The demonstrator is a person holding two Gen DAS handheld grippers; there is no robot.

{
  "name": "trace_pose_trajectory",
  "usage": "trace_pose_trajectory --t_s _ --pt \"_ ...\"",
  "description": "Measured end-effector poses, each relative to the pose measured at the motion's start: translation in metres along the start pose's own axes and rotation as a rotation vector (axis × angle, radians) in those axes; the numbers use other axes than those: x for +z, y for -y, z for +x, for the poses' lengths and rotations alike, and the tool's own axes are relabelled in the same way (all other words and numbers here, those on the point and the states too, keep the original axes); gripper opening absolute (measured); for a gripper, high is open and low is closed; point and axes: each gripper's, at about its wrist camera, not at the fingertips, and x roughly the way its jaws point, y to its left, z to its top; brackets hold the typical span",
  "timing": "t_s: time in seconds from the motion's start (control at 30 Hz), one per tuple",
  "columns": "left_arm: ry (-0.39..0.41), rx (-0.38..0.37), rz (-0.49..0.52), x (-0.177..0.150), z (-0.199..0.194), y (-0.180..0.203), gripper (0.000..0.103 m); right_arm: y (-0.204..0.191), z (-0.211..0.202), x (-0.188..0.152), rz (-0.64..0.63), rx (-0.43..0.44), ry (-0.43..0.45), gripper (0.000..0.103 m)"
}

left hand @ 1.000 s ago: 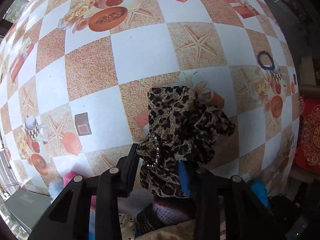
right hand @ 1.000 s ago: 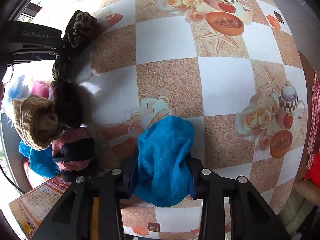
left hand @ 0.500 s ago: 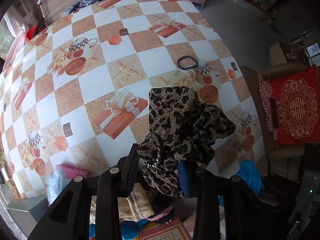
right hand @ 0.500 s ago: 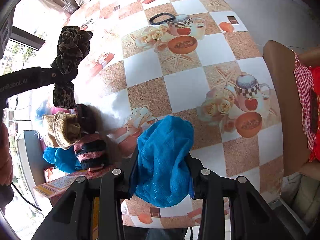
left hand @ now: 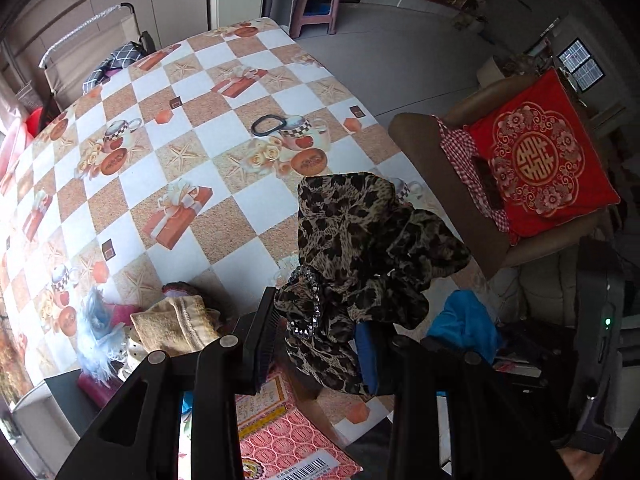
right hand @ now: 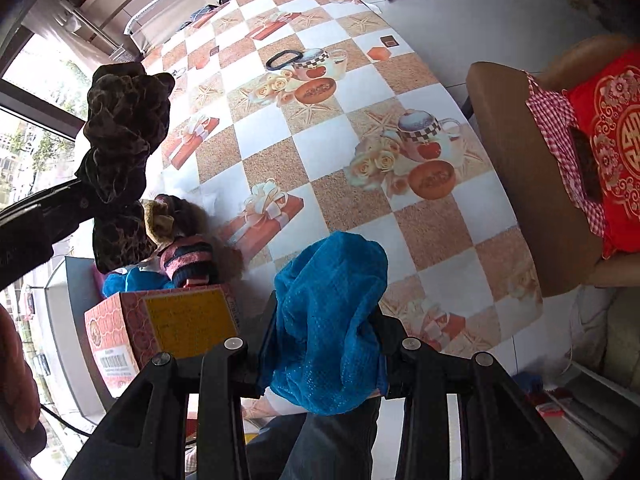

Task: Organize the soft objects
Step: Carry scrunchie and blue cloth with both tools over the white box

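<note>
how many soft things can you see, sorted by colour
Leopard print: 1, the scrunchie in the left tool
Blue: 2, the cloth in the right tool, another in the pile
Tan: 1
Pink-and-dark striped: 1
Pale blue fluffy: 1
Total: 6

1. Leopard-print scrunchie [left hand: 360,264]: thin soft cloth, faintly sheeny, with a band of glittering rhinestones at its 8 o'clock edge.
2. Blue cloth [right hand: 328,320]: open-weave fabric, matt, finely textured.
3. Left claw [left hand: 316,344], right claw [right hand: 324,356]: black plastic, semi-matt, with metal screw heads.
4. Worktop [left hand: 256,208]: smooth printed oilcloth, slightly glossy.
5. Box [right hand: 168,328]: printed cardboard, matt.
6. Beige sock [left hand: 176,324]: knitted, fuzzy.
</note>
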Motion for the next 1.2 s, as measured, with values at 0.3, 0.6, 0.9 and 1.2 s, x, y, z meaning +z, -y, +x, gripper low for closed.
trace_pose_trajectory --t_s 0.3,0.6,0.9,1.2 --pt "0.014 -0.053 0.089 -0.044 -0.021 0.041 0.039 0.007 -0.020 -0.040 0.034 -0.031 0.026 0.039" --pt "0.013 -0.065 0.101 -0.089 -0.033 0.064 0.039 0.009 -0.025 -0.060 -0.038 -0.028 0.004 0.039" --pt "-0.029 -0.011 0.051 -0.143 -0.033 0.068 0.039 -0.005 -0.018 -0.087 -0.203 0.018 -0.065 0.039" --pt "-0.021 0.022 -0.083 -0.186 -0.048 0.042 0.039 -0.051 -0.010 -0.109 -0.400 0.064 -0.110 0.039"
